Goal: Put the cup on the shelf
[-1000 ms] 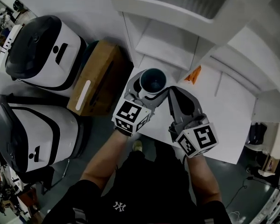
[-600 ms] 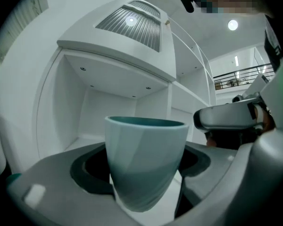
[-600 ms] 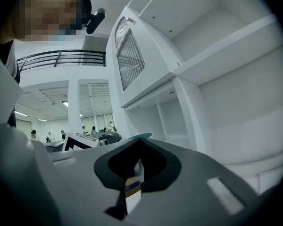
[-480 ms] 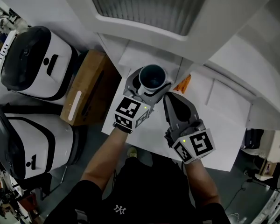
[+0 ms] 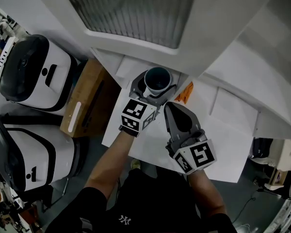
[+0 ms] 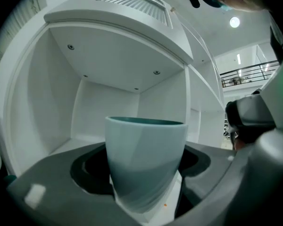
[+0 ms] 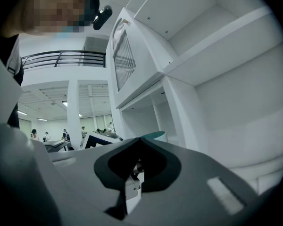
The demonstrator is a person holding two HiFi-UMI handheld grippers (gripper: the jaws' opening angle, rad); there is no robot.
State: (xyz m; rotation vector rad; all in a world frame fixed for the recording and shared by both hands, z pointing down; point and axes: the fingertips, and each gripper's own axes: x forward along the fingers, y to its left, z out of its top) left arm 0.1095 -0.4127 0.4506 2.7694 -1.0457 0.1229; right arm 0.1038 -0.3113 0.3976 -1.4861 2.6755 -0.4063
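Inside left tool [image 5: 153, 91], cup [image 6: 146, 154] was clamped low on its wall; likely light, stiff, slick. Right tool [image 7: 137, 147] closed, empty.

At six o'clock in the head view, the black shirt [image 5: 150, 193] bears a small white emblem [image 5: 123, 220], seemingly an interlocked "NY". The left gripper [image 5: 156, 84] and right gripper [image 5: 170, 108] carry only square marker codes. The strip label [image 5: 73, 116] on the cardboard box [image 5: 94, 89] is unreadable.

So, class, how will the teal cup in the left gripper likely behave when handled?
Probably rigid: the cup shows no dent between the jaws. Likely tippy, since it narrows toward the base. Its smooth wall may slip.
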